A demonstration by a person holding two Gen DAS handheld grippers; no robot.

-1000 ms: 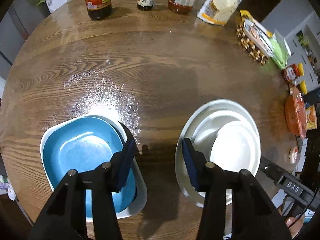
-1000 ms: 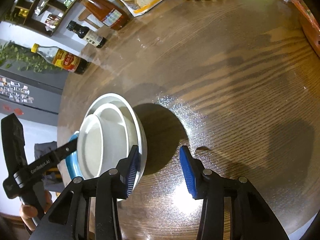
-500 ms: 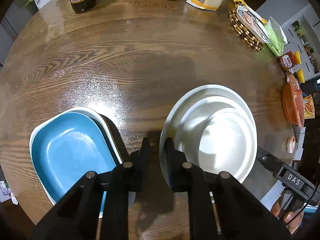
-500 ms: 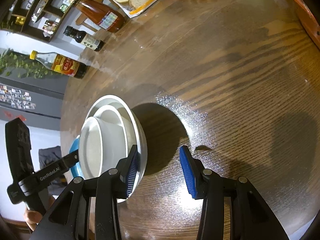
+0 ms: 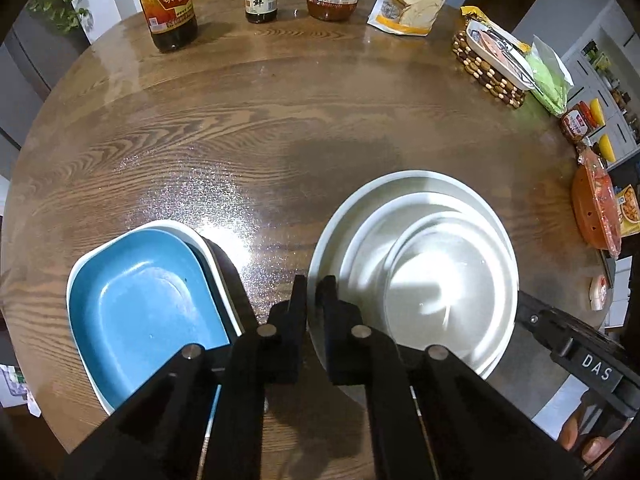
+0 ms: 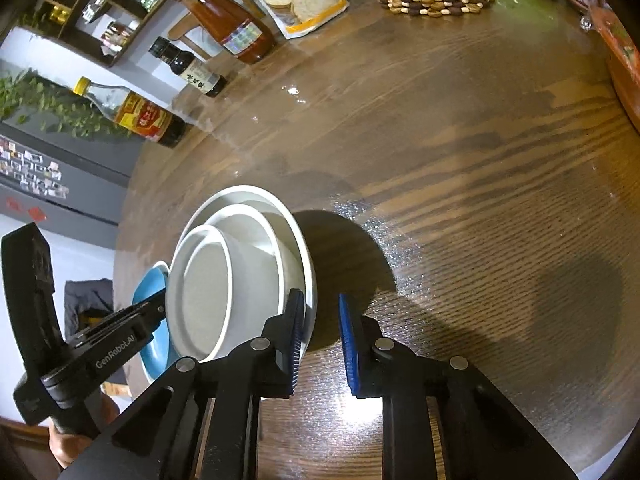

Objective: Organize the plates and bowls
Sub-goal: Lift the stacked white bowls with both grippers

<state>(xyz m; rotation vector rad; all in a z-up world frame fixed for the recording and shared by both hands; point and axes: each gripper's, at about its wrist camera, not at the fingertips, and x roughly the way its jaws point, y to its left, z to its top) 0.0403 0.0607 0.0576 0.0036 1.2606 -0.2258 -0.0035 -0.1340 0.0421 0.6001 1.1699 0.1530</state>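
Observation:
A nested white stack (image 5: 420, 264), a wide plate holding two smaller bowls, sits on the round wooden table (image 5: 280, 120). My left gripper (image 5: 313, 296) is shut on the wide plate's left rim. In the right wrist view the same stack (image 6: 240, 264) has its right rim between the blue pads of my right gripper (image 6: 322, 320). Its jaws are closing; the inner pad lies against the rim and a gap still shows at the outer pad. A blue dish (image 5: 140, 304) rests inside a white rectangular dish, left of the stack.
Three sauce bottles (image 5: 170, 8) and a snack bag (image 5: 412, 0) line the table's far edge. A beaded trivet (image 5: 488, 68) with a small dish, a green packet and an orange packet (image 5: 596, 208) sit along the right edge.
My left jaws, open over the gap between the two dishes, have closed onto the white plate's rim. My right jaws have narrowed around the opposite rim. Neither hand has shifted much.

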